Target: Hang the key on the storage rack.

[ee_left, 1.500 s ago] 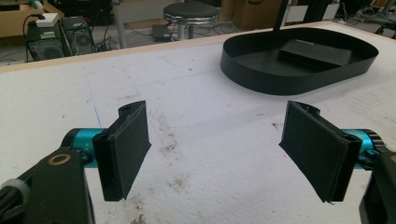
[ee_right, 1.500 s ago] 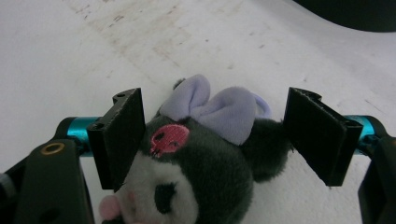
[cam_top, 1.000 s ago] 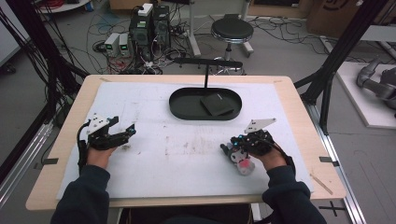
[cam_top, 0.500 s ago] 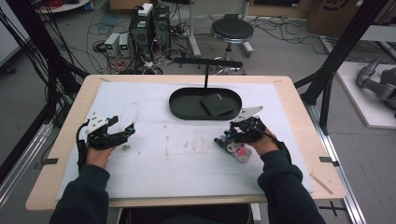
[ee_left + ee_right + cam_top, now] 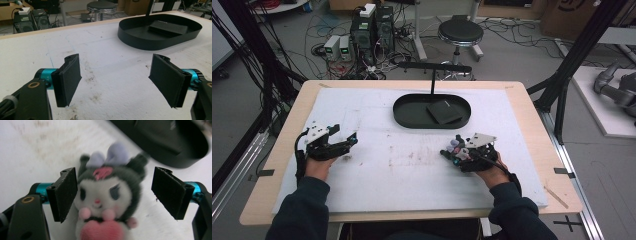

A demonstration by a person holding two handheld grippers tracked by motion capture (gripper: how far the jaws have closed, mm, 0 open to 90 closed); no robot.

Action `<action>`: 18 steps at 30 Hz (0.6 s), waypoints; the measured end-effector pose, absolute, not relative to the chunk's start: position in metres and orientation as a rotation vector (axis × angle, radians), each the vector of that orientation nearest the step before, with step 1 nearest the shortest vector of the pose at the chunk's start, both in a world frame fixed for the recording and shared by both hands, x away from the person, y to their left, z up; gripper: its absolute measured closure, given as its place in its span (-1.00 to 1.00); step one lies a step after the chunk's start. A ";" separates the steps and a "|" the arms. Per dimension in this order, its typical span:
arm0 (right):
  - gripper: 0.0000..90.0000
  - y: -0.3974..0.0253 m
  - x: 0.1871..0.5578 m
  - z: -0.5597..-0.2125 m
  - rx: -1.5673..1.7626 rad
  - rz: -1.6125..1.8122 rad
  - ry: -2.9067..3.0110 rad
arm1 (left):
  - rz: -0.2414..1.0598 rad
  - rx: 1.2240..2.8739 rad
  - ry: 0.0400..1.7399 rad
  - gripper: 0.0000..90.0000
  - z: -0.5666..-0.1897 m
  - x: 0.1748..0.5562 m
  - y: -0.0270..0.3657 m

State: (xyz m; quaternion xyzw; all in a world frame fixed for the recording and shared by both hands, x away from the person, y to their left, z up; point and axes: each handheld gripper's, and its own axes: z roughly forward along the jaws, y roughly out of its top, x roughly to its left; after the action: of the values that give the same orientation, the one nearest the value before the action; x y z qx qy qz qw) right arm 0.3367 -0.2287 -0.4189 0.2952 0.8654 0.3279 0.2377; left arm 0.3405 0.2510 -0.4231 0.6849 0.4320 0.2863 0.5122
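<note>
Here is the black oval tray (image 5: 412, 117) at the far middle of the white-covered table (image 5: 377, 175), a thin post with a crossbar (image 5: 434, 66) rising from its back edge and a flat black block (image 5: 444, 111) lying in its right half. Everything takes its place from that tray.

Just in front of the tray's right end sits the right gripper (image 5: 451, 154), and between its jaws is a small plush toy (image 5: 106, 195): dark hood, white face, lilac bow, pink heart at the chest. The jaws stand wide; the left pad (image 5: 65, 192) is against the toy's side, the right pad (image 5: 171, 191) stands clear of it. The toy rests near the tray's wall, slightly blurred in the right gripper view.

Well to the tray's front left, the left gripper (image 5: 353, 140) rests low over bare, stained sheet, jaws spread wide on nothing, pointing toward the tray (image 5: 160, 40).

Behind the tray, off the table: a round stool (image 5: 460, 32), computer boxes (image 5: 372, 27) and tangled cables (image 5: 327, 50).
</note>
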 end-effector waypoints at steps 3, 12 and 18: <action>-0.59 -0.223 0.340 -0.426 0.784 0.890 2.425 | 0.688 1.647 1.045 -0.46 -0.423 0.341 0.251; -0.36 -0.234 0.343 -0.421 0.913 0.816 2.351 | 0.689 1.651 1.043 -0.45 -0.423 0.339 0.252; -0.38 -0.242 0.341 -0.415 0.944 0.832 2.248 | 0.688 1.646 1.045 -0.45 -0.423 0.340 0.252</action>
State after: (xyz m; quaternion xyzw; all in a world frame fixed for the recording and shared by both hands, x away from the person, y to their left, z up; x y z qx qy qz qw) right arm 0.3405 -0.2419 -0.4149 0.3518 0.8379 0.3101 0.2792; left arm 0.3398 0.2525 -0.4230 0.6840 0.4342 0.2860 0.5117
